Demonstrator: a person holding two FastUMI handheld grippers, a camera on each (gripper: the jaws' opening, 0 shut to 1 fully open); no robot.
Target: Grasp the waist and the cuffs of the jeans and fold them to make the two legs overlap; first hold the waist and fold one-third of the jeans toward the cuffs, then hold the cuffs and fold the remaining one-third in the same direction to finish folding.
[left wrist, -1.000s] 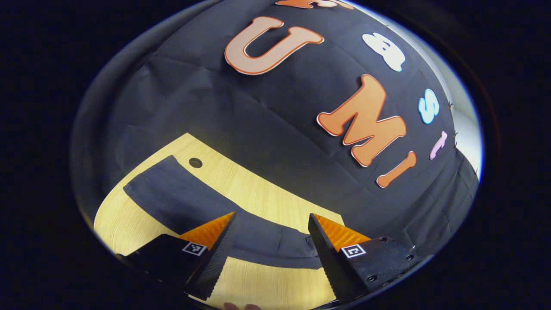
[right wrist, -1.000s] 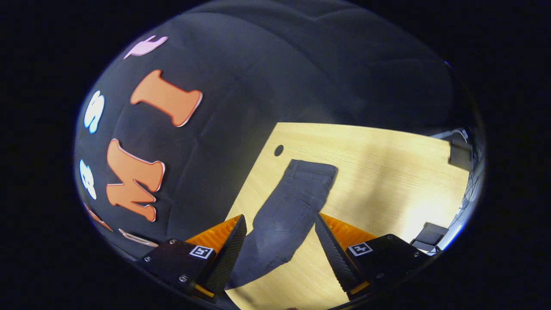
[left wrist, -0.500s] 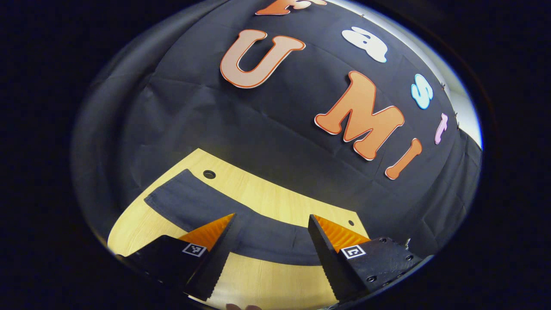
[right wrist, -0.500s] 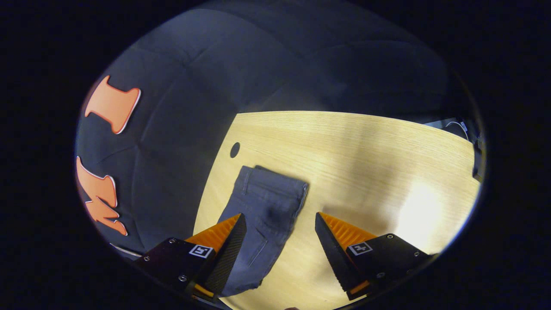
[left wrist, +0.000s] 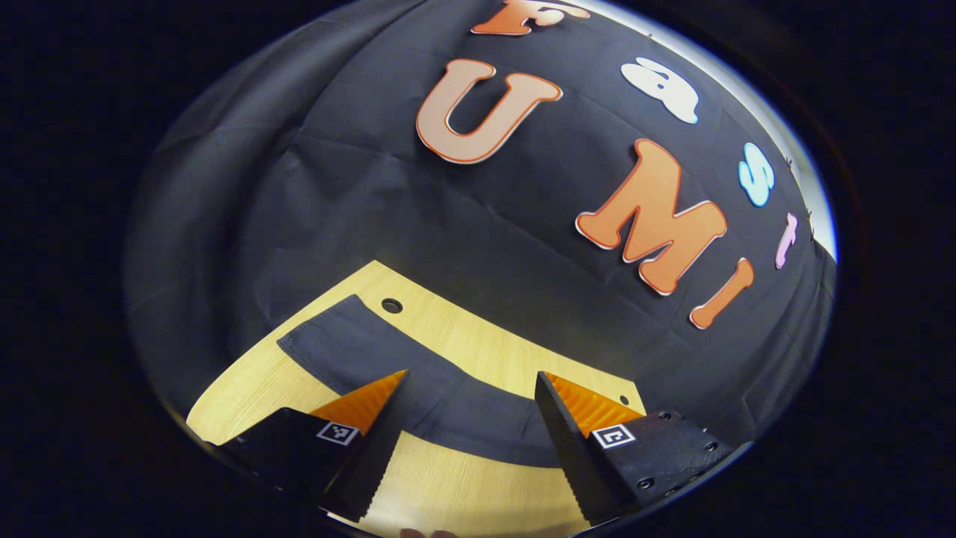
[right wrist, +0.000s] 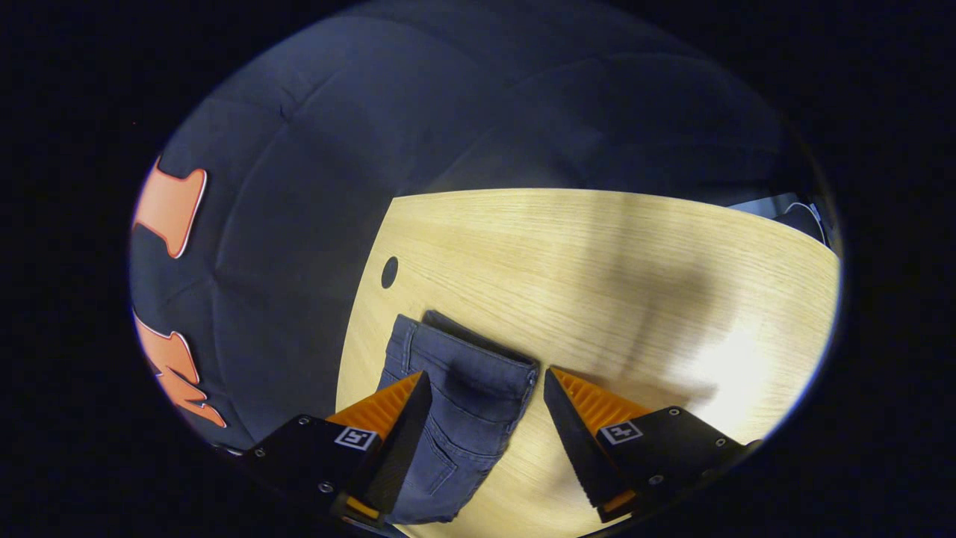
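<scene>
Dark grey jeans (left wrist: 418,381) lie flat on the light wooden table (left wrist: 478,351), stretched along its far side by the black cloth wall. In the left gripper view the leg end of the jeans reaches toward a round hole (left wrist: 391,305), and my left gripper (left wrist: 470,441) hovers open above the legs' middle. In the right gripper view the jeans' waist (right wrist: 467,359) with its waistband and a back pocket lies just ahead of my right gripper (right wrist: 485,441), which is open above it. Neither gripper touches the cloth.
The table has a round cable hole (right wrist: 389,272) beyond the waist and another small hole (left wrist: 624,400) near the far edge. Bare wood (right wrist: 635,284) spreads to the right of the waist. The black cloth wall stands right behind the table's edge.
My right gripper has swung and come closer to the waist, which now sits between its fingers in view. My left gripper has shifted a little along the legs. Both have stayed open.
</scene>
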